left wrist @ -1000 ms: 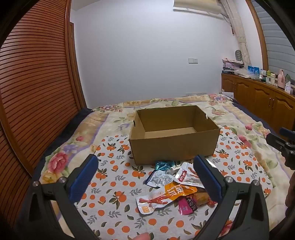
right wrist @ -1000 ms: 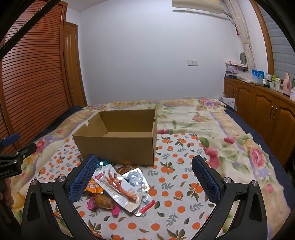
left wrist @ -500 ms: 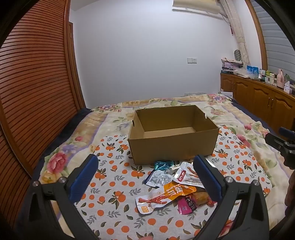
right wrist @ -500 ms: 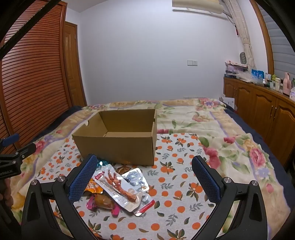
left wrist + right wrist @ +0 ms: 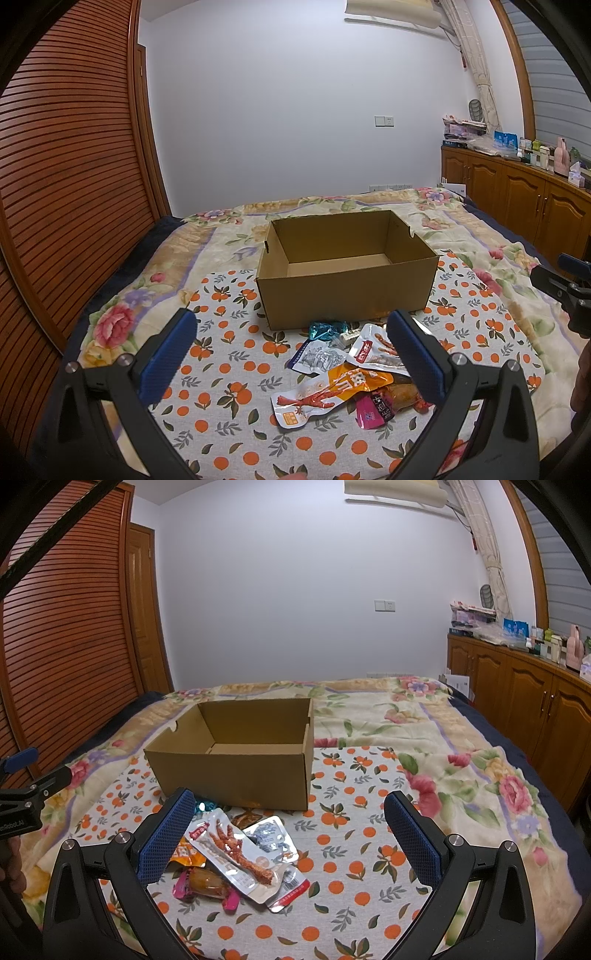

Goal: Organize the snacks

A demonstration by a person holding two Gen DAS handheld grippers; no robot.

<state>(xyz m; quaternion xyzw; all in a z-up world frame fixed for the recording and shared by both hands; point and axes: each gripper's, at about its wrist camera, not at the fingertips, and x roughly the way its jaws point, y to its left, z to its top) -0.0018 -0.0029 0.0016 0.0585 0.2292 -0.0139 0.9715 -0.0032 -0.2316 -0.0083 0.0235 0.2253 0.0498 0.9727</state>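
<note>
We hold both grippers above the bed, each with its fingers spread wide and nothing between them. The left gripper (image 5: 291,354) looks over a small heap of snack packets (image 5: 347,373) lying just in front of the cardboard box (image 5: 347,295). The heap holds a crinkled teal wrapper (image 5: 327,329) nearest the box wall, a flat grey-and-white pouch (image 5: 317,357), a glossy white pouch printed with chicken feet (image 5: 236,853), an orange pouch with a shrimp picture (image 5: 332,391) and a pink-ended wrapper around something brown (image 5: 207,882). The packets overlap one another loosely.

The box is plain brown corrugated card, rectangular, open at the top, its inside bare as far as we see. It sits on a soft cloth with an orange-fruit print (image 5: 354,849), spread over a floral bedcover (image 5: 461,738).

The right gripper (image 5: 286,834) hangs with its left blue pad (image 5: 166,842) over the heap's edge; to the right of the heap the cloth lies open. A slatted wooden wardrobe (image 5: 74,184) bounds the left side, wooden cabinets (image 5: 524,701) the right.
</note>
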